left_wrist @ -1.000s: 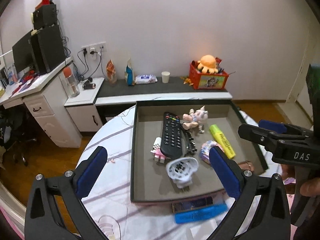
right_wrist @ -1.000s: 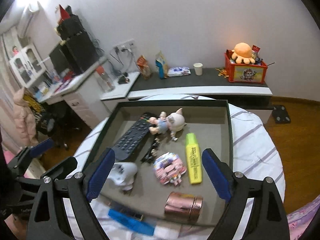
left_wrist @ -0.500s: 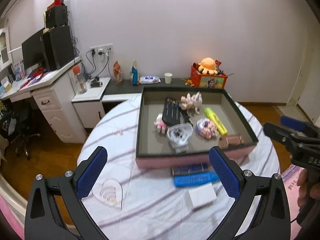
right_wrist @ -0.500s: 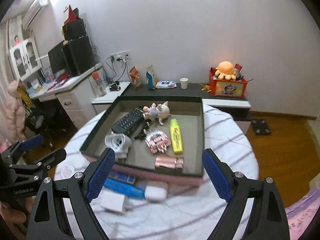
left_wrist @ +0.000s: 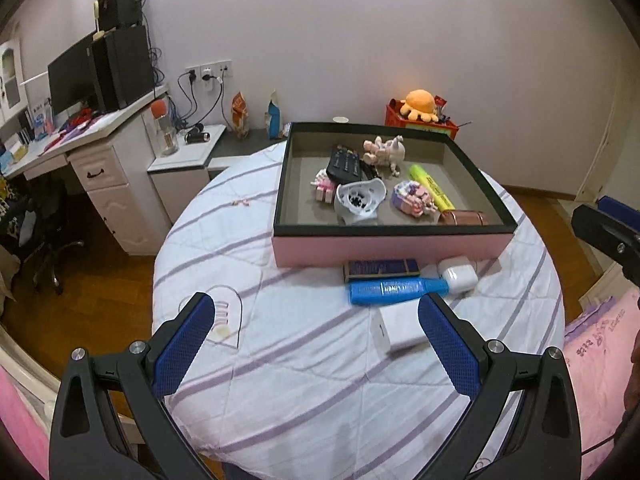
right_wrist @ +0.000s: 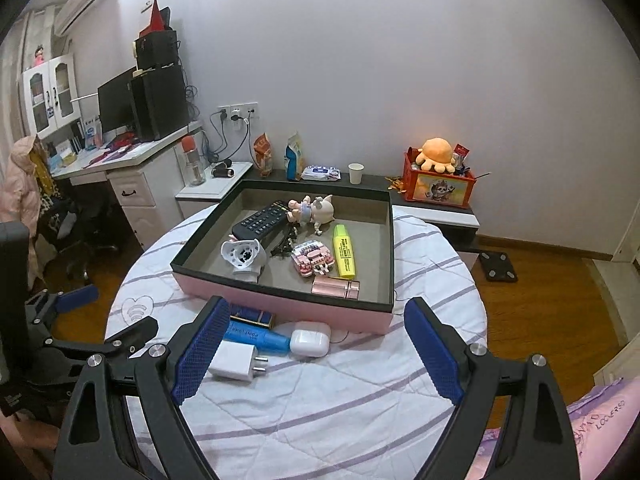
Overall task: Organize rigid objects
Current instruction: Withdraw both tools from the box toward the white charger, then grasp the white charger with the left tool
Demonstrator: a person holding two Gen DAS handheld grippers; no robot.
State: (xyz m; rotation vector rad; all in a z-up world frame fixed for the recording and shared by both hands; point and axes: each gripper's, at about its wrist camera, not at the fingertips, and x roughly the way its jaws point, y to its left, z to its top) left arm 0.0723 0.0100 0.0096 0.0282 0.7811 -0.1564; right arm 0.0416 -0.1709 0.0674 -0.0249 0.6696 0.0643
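Both claws, the left gripper (left_wrist: 316, 340) and right gripper (right_wrist: 316, 350), were held wide open and empty. A white charger (right_wrist: 236, 364), blue tube (right_wrist: 256, 338) and earbud case (right_wrist: 310, 338) were left just before the pink tray (right_wrist: 280, 306). The crowded neighbours could be knocked aside if the jaws were lowered carelessly.

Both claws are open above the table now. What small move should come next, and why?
Probably lower the right claw onto the white earbud case. It lies outside the pink box, on the cloth beside the blue tube and white charger, and the claw holds nothing.
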